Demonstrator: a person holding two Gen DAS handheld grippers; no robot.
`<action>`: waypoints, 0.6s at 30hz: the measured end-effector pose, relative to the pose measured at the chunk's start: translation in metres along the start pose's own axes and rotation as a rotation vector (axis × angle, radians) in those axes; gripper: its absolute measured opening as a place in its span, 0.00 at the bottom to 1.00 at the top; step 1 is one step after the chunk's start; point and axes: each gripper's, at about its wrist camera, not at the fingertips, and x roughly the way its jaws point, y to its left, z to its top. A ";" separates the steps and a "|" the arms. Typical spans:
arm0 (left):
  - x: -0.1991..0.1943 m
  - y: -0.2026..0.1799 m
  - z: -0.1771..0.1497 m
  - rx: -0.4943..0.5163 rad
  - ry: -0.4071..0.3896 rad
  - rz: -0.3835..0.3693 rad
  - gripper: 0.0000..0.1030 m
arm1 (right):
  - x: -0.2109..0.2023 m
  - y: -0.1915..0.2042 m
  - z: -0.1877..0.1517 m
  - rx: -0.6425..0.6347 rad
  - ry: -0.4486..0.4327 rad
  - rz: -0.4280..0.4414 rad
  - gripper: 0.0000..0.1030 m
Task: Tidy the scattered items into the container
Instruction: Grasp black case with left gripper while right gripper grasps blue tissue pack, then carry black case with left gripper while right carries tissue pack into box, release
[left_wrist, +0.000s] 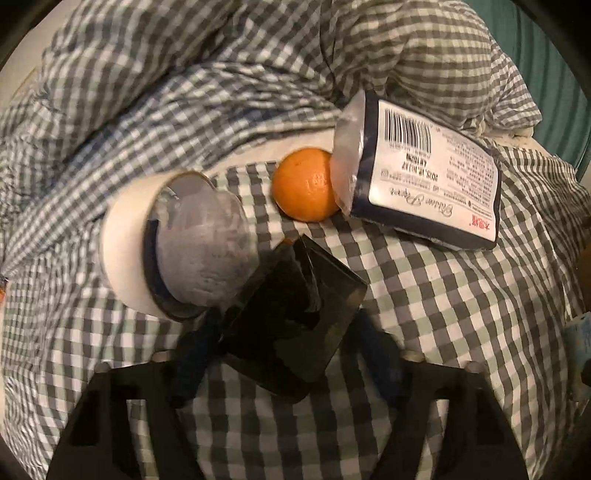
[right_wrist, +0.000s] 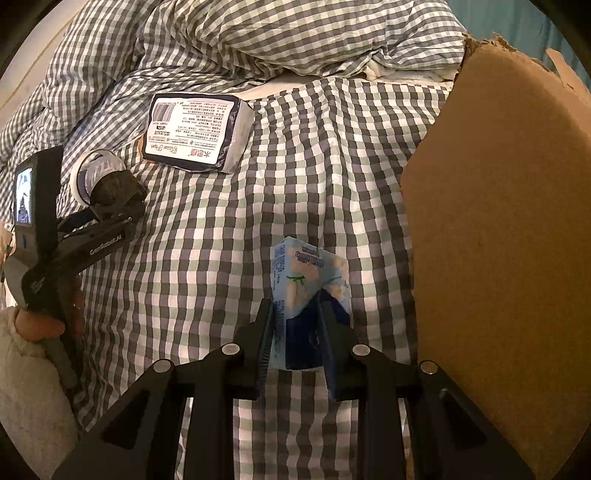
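A brown corrugated cardboard box (right_wrist: 509, 221) with a torn rim is seen standing on the bed's grey-and-white checked cloth (right_wrist: 295, 166) only in the right wrist view; its inside cannot be seen. A pale blue soft tissue packet (right_wrist: 308, 280) is clamped by the right hand-held gripper (right_wrist: 295, 332), just beside the box. A black crinkly wrapped block (left_wrist: 295, 317) is seen between the half-open fingers of the left hand-held gripper (left_wrist: 288, 354); whether it is pressed cannot be told. Touching it lies a white tape roll (left_wrist: 129, 236). A round orange fruit (left_wrist: 304, 184), shown clearly only by the left view, touches a dark-edged plastic tissue pack (left_wrist: 428, 181).
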 end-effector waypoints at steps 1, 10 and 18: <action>-0.001 0.001 -0.001 -0.012 -0.001 -0.011 0.55 | 0.000 0.000 0.000 0.000 0.001 0.000 0.23; -0.025 0.003 -0.004 -0.021 -0.025 0.008 0.53 | -0.006 0.001 -0.002 0.003 -0.006 -0.001 0.23; -0.061 0.003 -0.020 -0.085 -0.050 -0.010 0.53 | -0.022 0.011 -0.007 -0.016 -0.020 0.019 0.20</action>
